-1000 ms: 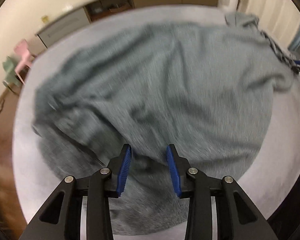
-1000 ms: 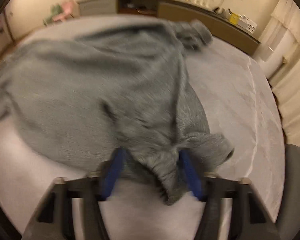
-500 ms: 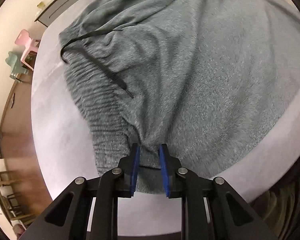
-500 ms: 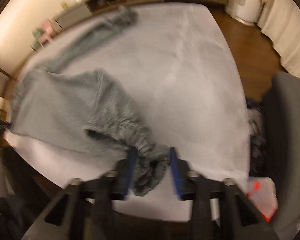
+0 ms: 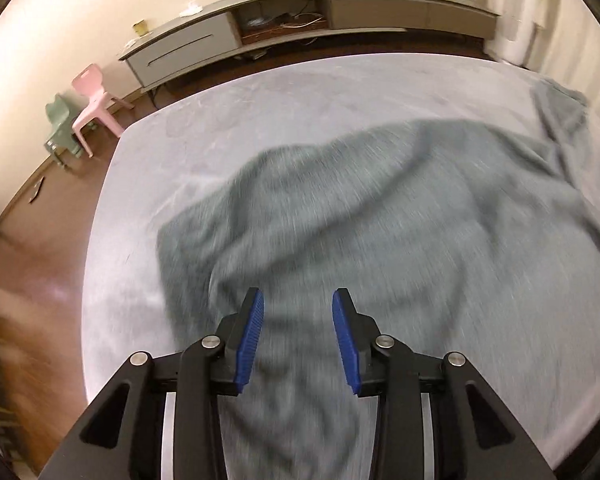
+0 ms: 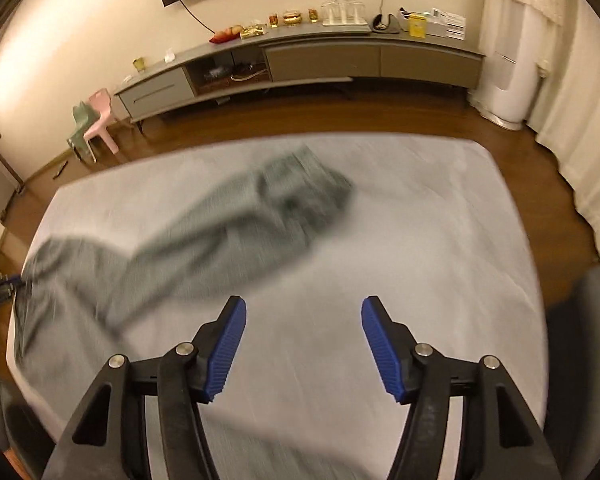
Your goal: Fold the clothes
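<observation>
Bed (image 6: 440,208) with pale grey cover fills the room's middle. Grey garment (image 5: 380,220) lies spread across it, motion-blurred, one long part (image 6: 228,224) trailing toward the far side. Low sideboard (image 6: 324,60) along the far wall, pink chair (image 5: 94,98) and green chair (image 5: 60,128) beside it. Left gripper (image 5: 298,334) fingers apart over the cloth, holding nothing. Right gripper (image 6: 304,344) fingers wide apart above bare cover.

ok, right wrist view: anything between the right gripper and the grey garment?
Nothing: only bare light-grey tabletop separates the open right gripper from the grey garment, which lies ahead to its left.
</observation>
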A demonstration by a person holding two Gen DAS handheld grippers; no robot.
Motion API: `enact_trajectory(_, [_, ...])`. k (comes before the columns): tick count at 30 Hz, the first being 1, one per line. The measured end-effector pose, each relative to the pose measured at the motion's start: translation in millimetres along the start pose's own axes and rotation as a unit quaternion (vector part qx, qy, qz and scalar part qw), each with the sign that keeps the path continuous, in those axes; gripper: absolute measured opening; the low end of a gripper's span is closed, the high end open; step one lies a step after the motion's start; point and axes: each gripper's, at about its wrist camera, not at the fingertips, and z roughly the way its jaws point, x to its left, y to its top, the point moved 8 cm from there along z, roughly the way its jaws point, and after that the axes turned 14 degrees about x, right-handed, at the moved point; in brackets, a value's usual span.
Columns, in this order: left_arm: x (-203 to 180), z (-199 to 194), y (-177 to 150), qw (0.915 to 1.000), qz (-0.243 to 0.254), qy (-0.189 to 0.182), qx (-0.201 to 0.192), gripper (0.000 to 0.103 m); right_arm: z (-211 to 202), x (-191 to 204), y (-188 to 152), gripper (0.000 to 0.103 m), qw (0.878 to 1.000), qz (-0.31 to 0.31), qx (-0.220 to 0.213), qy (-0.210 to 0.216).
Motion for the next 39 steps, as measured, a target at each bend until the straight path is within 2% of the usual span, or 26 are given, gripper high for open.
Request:
enact_trajectory(3, [-2, 34, 25, 0.9998, -0.011, 0.0, 0.015, 0.035, 44, 13, 62, 0.064, 1.0, 0.0, 0.003, -0.029])
enact_trajectory(6, [0, 57, 39, 0.9995, -0.022, 0.008, 0.02, 0.035, 91, 22, 109, 0.064, 1.0, 0.018, 0.021, -0.012])
enact_trajectory(8, [-1, 64, 46, 0.9995, -0.029, 0.001, 0.012, 0.035, 120, 32, 132, 0.064, 0.999, 0.033, 0.034, 0.015])
enact_trajectory(11, [-5, 70, 53, 0.9995, -0.024, -0.017, 0.01, 0.035, 162, 47, 146, 0.064, 0.997, 0.039, 0.063, 0.01])
enact_trajectory(12, [-5, 71, 54, 0.9996, -0.02, -0.015, 0.01, 0.036, 172, 50, 148, 0.053, 0.997, 0.039, 0.072, 0.003])
enact_trajectory(14, [-6, 75, 58, 0.9997, -0.014, -0.015, 0.011, 0.036, 172, 58, 150, 0.017, 0.997, 0.011, 0.067, -0.021])
enact_trajectory(15, [-3, 75, 60, 0.9995, -0.021, -0.018, 0.013, 0.039, 170, 63, 151, 0.009, 0.998, -0.006, 0.062, -0.034])
enact_trajectory(16, [1, 77, 63, 0.999, -0.034, -0.022, 0.016, 0.039, 154, 66, 152, 0.008, 0.998, -0.021, 0.038, -0.039])
enact_trajectory(17, [5, 78, 67, 0.9984, -0.048, -0.026, 0.017, 0.039, 124, 69, 152, 0.008, 0.999, -0.033, -0.003, -0.037])
enact_trajectory(19, [16, 80, 74, 0.9976, -0.067, -0.006, 0.018, 0.039, 61, 73, 153, 0.008, 0.994, -0.057, -0.087, -0.032])
enact_trajectory(21, [27, 82, 81, 0.996, -0.085, 0.02, 0.018, 0.039, -12, 58, 131, 0.008, 0.984, -0.055, -0.166, -0.017])
enact_trajectory(22, [33, 83, 83, 0.9947, -0.098, 0.025, 0.019, 0.039, -35, 45, 114, 0.008, 0.982, -0.049, -0.182, -0.008])
enact_trajectory(24, [43, 85, 87, 0.9916, -0.124, 0.031, 0.02, 0.039, -48, 12, 77, 0.008, 0.985, -0.034, -0.167, 0.012])
enact_trajectory(25, [44, 85, 90, 0.9907, -0.134, 0.021, 0.017, 0.038, -42, -6, 55, 0.009, 0.989, -0.029, -0.144, 0.006])
enact_trajectory(26, [42, 86, 92, 0.9904, -0.137, 0.006, 0.014, 0.037, -24, -25, 34, 0.011, 0.993, -0.022, -0.111, -0.02])
enact_trajectory(28, [32, 84, 95, 0.9908, -0.133, -0.021, 0.01, 0.036, 11, -59, 2, 0.031, 0.996, 0.005, -0.052, -0.065])
enact_trajectory(30, [25, 79, 92, 0.9911, -0.129, -0.032, 0.009, 0.036, 39, -93, -31, 0.039, 0.996, 0.052, 0.005, -0.077])
enact_trajectory(31, [20, 74, 90, 0.9919, -0.123, -0.03, 0.006, 0.036, 43, -105, -42, 0.039, 0.994, 0.073, 0.01, -0.082])
enact_trajectory(32, [16, 69, 87, 0.9928, -0.116, -0.028, 0.002, 0.036, 42, -113, -49, 0.039, 0.992, 0.089, 0.006, -0.084])
enact_trajectory(35, [4, 51, 77, 0.9961, -0.083, -0.029, -0.012, 0.036, 27, -101, -43, 0.052, 0.993, 0.087, -0.04, -0.065])
enact_trajectory(37, [-4, 42, 70, 0.9976, -0.06, -0.03, -0.018, 0.036, 33, -74, -26, 0.059, 0.997, 0.05, -0.042, -0.05])
enact_trajectory(39, [-12, 44, 63, 0.9985, -0.043, -0.03, -0.014, 0.036, 53, -52, -7, 0.061, 0.998, 0.016, -0.031, -0.05])
